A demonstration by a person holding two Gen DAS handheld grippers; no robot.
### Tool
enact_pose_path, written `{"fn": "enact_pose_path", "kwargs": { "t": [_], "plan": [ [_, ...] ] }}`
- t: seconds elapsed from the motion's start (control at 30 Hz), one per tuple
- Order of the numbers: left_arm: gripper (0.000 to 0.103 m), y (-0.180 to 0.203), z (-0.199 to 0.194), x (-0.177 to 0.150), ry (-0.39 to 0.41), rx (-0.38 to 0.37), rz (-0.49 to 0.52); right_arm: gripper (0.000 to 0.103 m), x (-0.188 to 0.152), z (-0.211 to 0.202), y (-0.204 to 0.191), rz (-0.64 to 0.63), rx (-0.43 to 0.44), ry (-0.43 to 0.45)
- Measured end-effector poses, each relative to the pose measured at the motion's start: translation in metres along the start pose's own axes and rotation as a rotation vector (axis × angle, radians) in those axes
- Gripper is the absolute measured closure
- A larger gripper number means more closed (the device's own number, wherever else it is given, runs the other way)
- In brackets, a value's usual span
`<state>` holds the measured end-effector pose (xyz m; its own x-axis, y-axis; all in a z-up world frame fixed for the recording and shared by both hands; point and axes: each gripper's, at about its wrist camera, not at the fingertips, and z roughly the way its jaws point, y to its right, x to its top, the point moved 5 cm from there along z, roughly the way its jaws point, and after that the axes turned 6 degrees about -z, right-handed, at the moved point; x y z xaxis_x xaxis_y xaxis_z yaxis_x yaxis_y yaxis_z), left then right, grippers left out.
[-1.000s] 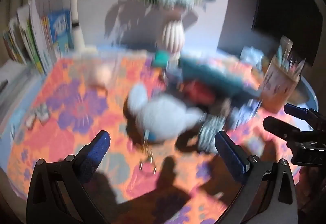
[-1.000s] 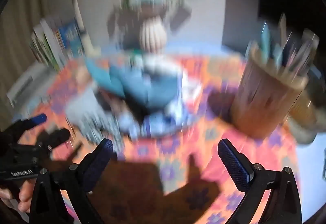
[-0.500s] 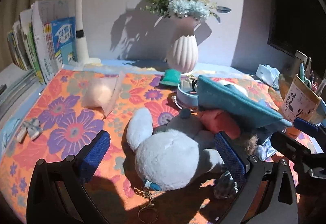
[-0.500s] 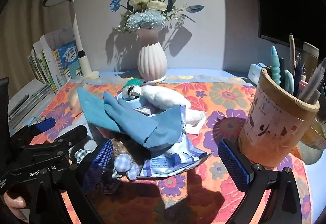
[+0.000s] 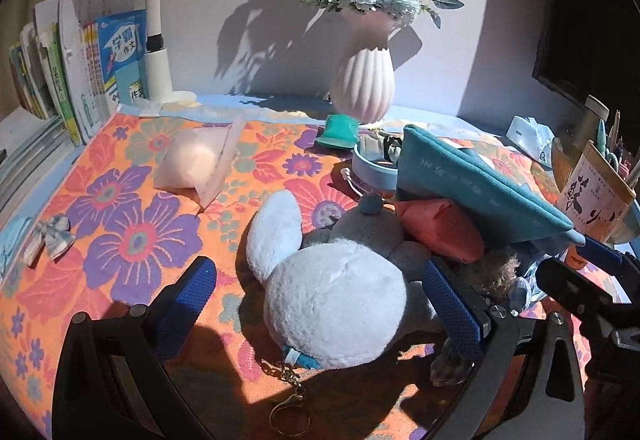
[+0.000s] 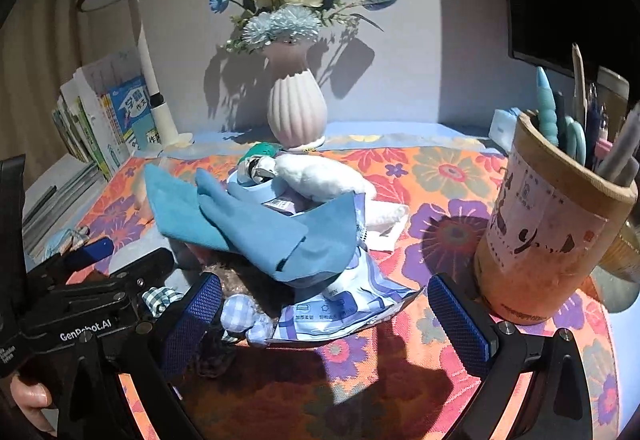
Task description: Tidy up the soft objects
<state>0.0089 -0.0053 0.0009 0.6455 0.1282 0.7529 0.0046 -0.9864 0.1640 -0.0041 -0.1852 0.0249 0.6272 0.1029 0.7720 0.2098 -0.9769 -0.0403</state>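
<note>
Left gripper (image 5: 320, 304) spread wide, holding nothing; grey plush toy (image 5: 336, 296) lies on the floral cloth (image 5: 132, 232) between its fingers. Right gripper (image 6: 324, 316) also spread and empty, just before the blue cloth (image 6: 260, 228) heaped on the pile.

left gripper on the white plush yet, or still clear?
Cannot tell. In the left wrist view the open left gripper straddles the white plush; its right finger overlaps the plush's edge, neither contact nor gap plain.
</note>
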Motion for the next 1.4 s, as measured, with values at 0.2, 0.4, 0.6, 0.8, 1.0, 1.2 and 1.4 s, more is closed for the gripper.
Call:
{"fn": "enact_pose_path", "kwargs": {
  "t": [0.2, 0.4, 0.6, 0.8, 1.0, 1.2, 1.4],
  "plan": [
    [0.001, -0.008, 0.001, 0.001, -0.005, -0.010, -0.041, 0.000, -0.001, 0.001, 0.003, 0.023, -0.003, -0.014],
    [0.001, -0.001, 0.001, 0.001, -0.004, 0.002, -0.002, 0.000, 0.000, 0.002, 0.002, 0.012, -0.013, -0.013],
    [0.001, -0.008, 0.003, 0.000, -0.021, -0.019, -0.036, 0.000, 0.000, 0.003, 0.002, 0.011, -0.013, -0.014],
    [0.001, -0.011, 0.004, 0.000, -0.024, -0.011, -0.063, 0.000, 0.000, 0.006, 0.004, 0.010, -0.014, -0.019],
    [0.001, -0.005, 0.003, -0.002, -0.017, -0.001, -0.032, 0.000, 0.000, 0.008, 0.005, 0.004, -0.016, -0.021],
    [0.001, -0.009, 0.004, -0.001, -0.027, -0.015, -0.052, 0.000, 0.000, 0.007, 0.004, 0.005, -0.016, -0.021],
    [0.001, -0.011, 0.005, -0.001, -0.030, -0.018, -0.060, 0.000, 0.000, 0.008, 0.005, 0.001, -0.016, -0.021]
  ]
}}
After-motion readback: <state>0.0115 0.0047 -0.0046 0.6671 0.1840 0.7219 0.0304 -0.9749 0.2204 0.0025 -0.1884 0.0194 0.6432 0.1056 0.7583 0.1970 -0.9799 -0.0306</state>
